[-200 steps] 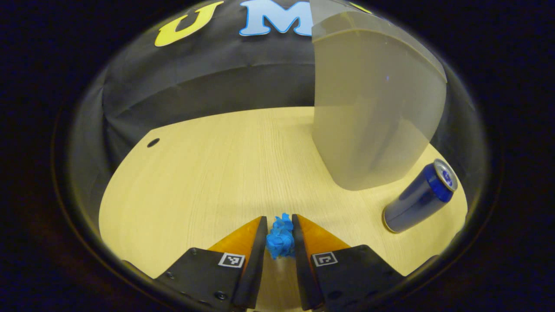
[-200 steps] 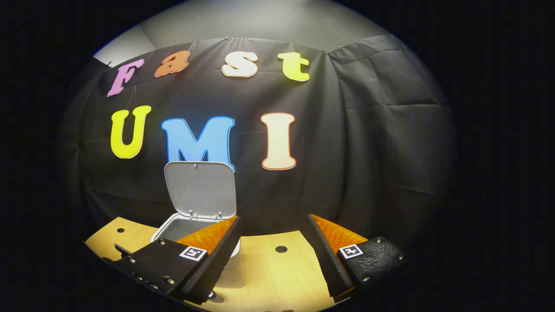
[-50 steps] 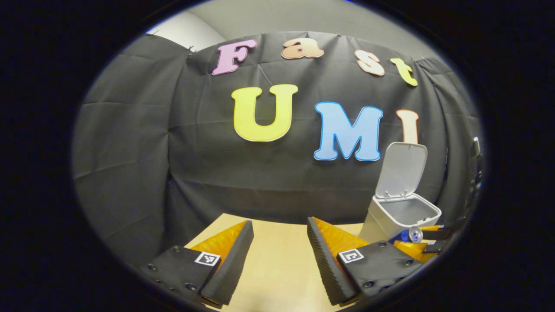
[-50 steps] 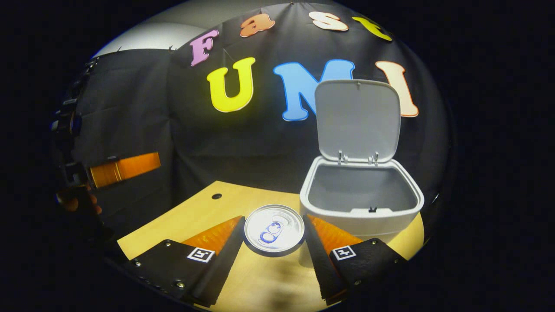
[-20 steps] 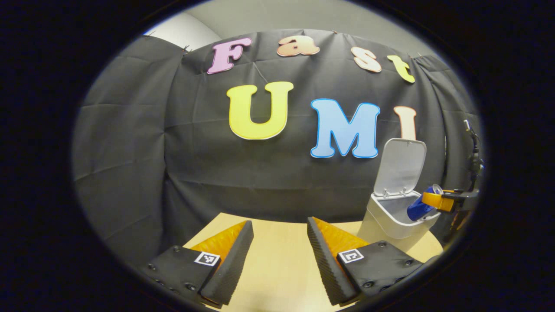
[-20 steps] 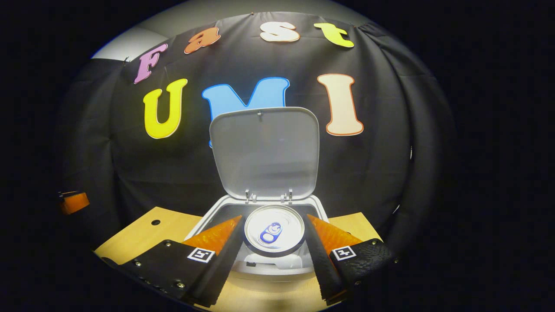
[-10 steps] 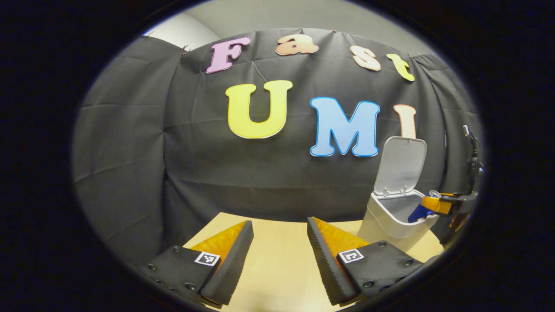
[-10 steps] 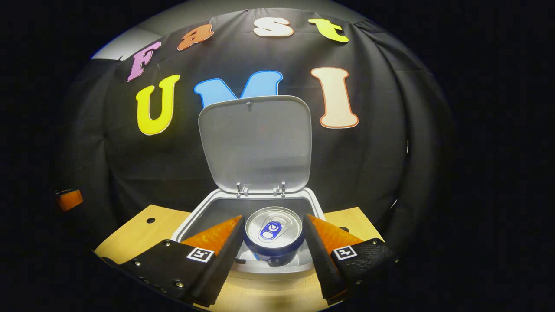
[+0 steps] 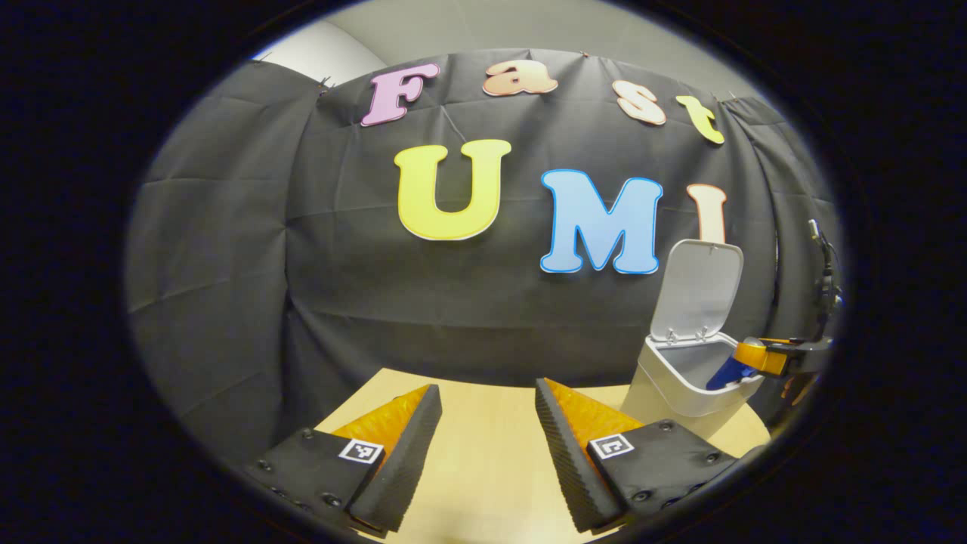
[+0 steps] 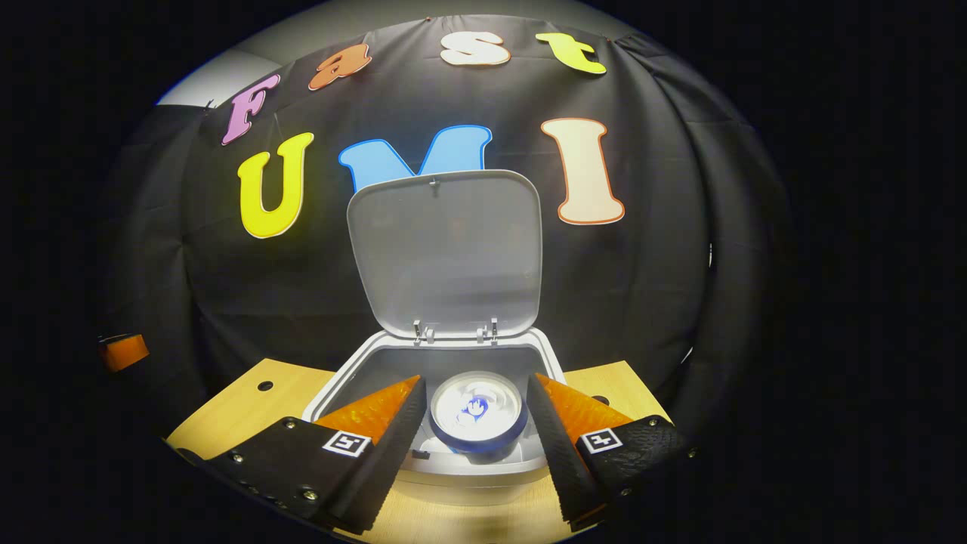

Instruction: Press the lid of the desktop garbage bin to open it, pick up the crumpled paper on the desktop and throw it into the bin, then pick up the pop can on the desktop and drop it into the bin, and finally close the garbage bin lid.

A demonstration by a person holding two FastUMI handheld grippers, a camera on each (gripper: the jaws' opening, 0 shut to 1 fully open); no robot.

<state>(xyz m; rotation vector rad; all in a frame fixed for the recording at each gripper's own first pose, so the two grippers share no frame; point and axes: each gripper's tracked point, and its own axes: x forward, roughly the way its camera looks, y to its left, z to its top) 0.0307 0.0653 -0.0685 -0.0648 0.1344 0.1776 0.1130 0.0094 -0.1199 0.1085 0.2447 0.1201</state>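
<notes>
No readable brand or writing on the can (image 10: 477,414); top is blurred, just a blue tab shape on silver. Square tag markers sit on the gripper bodies, not legible as text.

Right gripper view: can is low centre, inside the bin (image 10: 544,363) mouth, top end facing the camera, long axis running away and down into the bin. It sits between the right hand-held gripper (image 10: 474,412) fingers, w/ a thin gap on each side, so jaws are apart and not pressing it. Whether the can rests on anything can't be told. Bin interior otherwise grey; paper not made out in there. Lid (image 10: 446,253) stands upright, hinged at the bin's far edge, centre frame.

Left gripper view: left hand-held gripper (image 9: 487,446) at bottom centre, jaws wide apart, nothing between them, over the bare table (image 9: 483,468). Bin (image 9: 684,381) at lower right w/ lid (image 9: 699,291) up; blue can (image 9: 729,370) tilted, lower end in the bin mouth, upper end toward the right gripper (image 9: 770,357) at the right edge.
</notes>
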